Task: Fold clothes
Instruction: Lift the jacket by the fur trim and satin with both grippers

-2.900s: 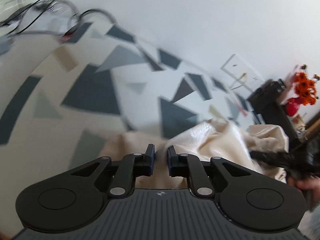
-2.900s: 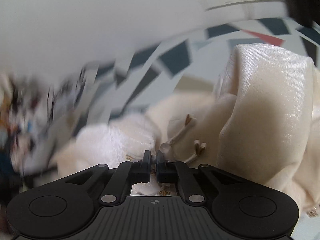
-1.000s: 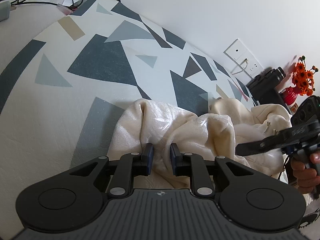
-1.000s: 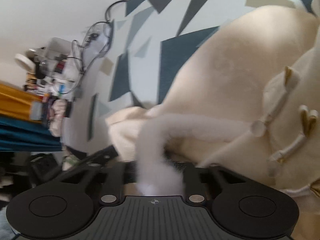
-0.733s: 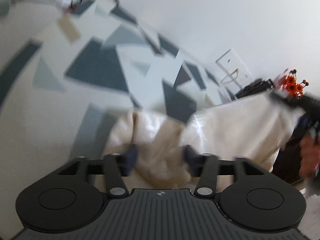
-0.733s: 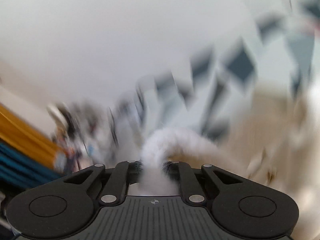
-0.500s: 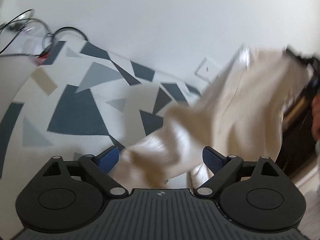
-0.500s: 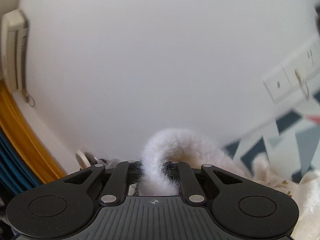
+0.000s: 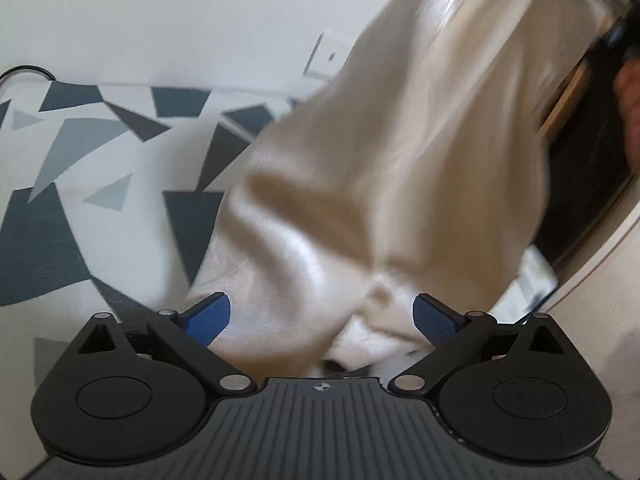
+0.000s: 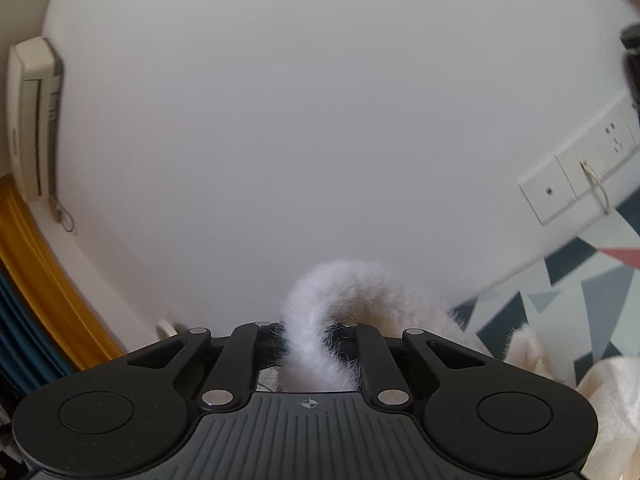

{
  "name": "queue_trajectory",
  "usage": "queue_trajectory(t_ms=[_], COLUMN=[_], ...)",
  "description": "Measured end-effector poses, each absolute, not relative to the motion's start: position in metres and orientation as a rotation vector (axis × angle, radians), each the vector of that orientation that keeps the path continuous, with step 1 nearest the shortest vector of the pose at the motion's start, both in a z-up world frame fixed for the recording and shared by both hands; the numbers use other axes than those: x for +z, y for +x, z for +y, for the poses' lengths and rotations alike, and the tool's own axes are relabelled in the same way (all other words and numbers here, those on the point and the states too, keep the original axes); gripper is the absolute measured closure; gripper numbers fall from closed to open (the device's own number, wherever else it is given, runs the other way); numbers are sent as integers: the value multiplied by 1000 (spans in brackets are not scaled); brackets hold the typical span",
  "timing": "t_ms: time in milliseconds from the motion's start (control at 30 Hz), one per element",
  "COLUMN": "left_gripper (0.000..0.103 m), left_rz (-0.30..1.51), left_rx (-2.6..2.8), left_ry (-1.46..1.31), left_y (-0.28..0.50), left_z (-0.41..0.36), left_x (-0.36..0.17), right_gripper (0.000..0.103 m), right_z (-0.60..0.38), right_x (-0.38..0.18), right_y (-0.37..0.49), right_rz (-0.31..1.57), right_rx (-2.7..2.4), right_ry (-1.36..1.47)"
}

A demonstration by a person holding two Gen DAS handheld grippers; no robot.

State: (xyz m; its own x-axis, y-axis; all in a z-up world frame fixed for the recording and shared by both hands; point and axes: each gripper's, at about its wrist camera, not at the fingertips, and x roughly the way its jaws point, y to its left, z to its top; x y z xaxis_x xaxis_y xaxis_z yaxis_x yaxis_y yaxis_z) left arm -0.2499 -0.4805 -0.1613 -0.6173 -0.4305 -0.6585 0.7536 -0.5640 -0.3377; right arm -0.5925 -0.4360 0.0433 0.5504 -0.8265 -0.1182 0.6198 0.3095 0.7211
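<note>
Left wrist view: cream garment [image 9: 384,152] hung steeply from upper right down to our left gripper [image 9: 322,316]
Its jaws had just been opening and stood spread, cloth loose between them; our right gripper [image 10: 310,334] pinched the fluffy trim [image 10: 320,312] aloft

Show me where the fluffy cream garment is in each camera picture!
Left wrist: the cream garment hangs across the middle and upper right, above the open left gripper.
Right wrist: its furry white trim is pinched in the right gripper, bottom middle.
Shared landmark: wall socket plate.
</note>
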Motion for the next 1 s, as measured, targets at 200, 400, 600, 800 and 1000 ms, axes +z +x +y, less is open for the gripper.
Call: queue_trajectory(t_ms=[200,400,600,800,1000], left_gripper=[87,90,90,90,90], left_rz=[714,566,322,150,2], left_rx=[-2083,-2009,-2027,-2063,-2079], left_ry=[537,275,44,-135,-215], left_y=[-236,-194,-179,-159,-139], left_z=[-483,-484,-469,-444,-407], left_x=[-147,-63,24,93,114], right_gripper=[94,94,94,94,94], right_z=[-434,-442,-441,-416,-357], right_x=[58,73,128,197,237], right_y=[-599,-625,-623,-617,-611], right_rz=[-292,-381,-451,-493,-532], right_rx=[-985,-1010,-1000,-990,-954], right_ry=[736,720,565,409,349])
